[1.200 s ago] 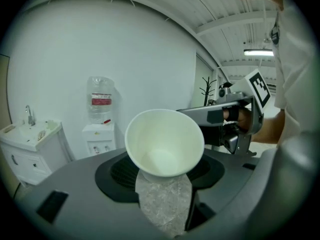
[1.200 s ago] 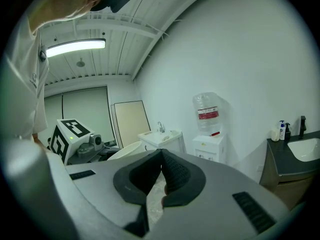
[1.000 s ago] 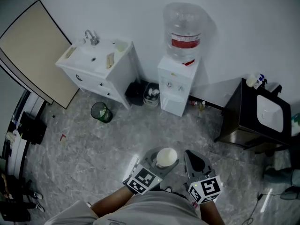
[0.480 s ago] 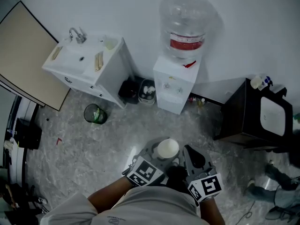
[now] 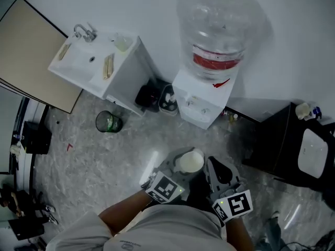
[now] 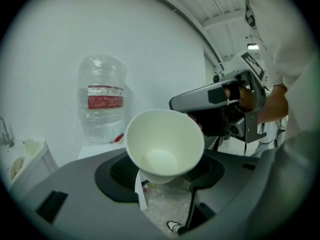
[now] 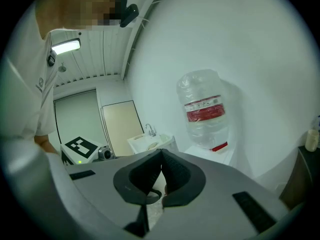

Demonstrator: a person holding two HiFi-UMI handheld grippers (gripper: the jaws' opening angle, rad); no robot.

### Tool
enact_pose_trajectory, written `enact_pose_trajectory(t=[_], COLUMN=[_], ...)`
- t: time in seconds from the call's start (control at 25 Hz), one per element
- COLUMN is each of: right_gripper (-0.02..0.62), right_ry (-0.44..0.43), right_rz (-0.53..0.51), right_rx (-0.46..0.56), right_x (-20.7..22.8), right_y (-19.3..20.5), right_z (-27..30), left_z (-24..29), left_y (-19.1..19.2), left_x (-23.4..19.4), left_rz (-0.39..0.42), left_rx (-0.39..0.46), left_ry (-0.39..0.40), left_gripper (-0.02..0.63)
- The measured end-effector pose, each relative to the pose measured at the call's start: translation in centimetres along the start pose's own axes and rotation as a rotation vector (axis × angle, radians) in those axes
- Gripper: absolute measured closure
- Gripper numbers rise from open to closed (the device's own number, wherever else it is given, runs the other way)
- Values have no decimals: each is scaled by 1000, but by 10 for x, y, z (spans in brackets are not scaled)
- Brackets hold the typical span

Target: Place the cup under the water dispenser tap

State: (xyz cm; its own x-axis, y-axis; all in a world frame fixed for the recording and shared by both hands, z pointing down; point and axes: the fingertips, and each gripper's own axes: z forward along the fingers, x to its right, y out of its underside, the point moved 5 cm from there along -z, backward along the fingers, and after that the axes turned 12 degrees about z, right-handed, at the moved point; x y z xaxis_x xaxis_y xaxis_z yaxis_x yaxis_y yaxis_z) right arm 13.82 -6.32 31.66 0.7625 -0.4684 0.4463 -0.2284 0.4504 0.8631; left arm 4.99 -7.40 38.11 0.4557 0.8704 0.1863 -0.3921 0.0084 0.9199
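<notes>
One cup [image 6: 162,144] clamped by left gripper [image 6: 161,170], right gripper [image 7: 161,173] closed, one water dispenser [image 5: 201,101]

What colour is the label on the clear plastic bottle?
Red label; left gripper view shows it best.

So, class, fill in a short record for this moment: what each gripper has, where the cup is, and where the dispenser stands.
left gripper: jaws closed on the empty white cup
right gripper: jaws together, nothing between them
water dispenser: ahead of both grippers, bottle on top
cup position: apart from the dispenser, not yet placed at it
left of dispenser: white sink cabinet, green bin
</notes>
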Motion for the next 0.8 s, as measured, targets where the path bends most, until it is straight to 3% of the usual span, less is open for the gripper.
enact_pose_trajectory(t=[0.24, 0.4, 0.8], right_gripper=[578, 578, 578], right_ry=[-78, -108, -110], right_rz=[2, 10, 53], right_rx=[-37, -68, -116], right_x=[57, 77, 125], right_y=[-25, -18, 89], right_z=[51, 73, 138], left_z=[61, 93, 198], left_y=[39, 80, 290], left_x=[-42, -57, -61], left_rz=[-30, -57, -38], left_rx=[-23, -34, -112], left_ry=[-46, -59, -41], left_gripper=[348, 348, 348])
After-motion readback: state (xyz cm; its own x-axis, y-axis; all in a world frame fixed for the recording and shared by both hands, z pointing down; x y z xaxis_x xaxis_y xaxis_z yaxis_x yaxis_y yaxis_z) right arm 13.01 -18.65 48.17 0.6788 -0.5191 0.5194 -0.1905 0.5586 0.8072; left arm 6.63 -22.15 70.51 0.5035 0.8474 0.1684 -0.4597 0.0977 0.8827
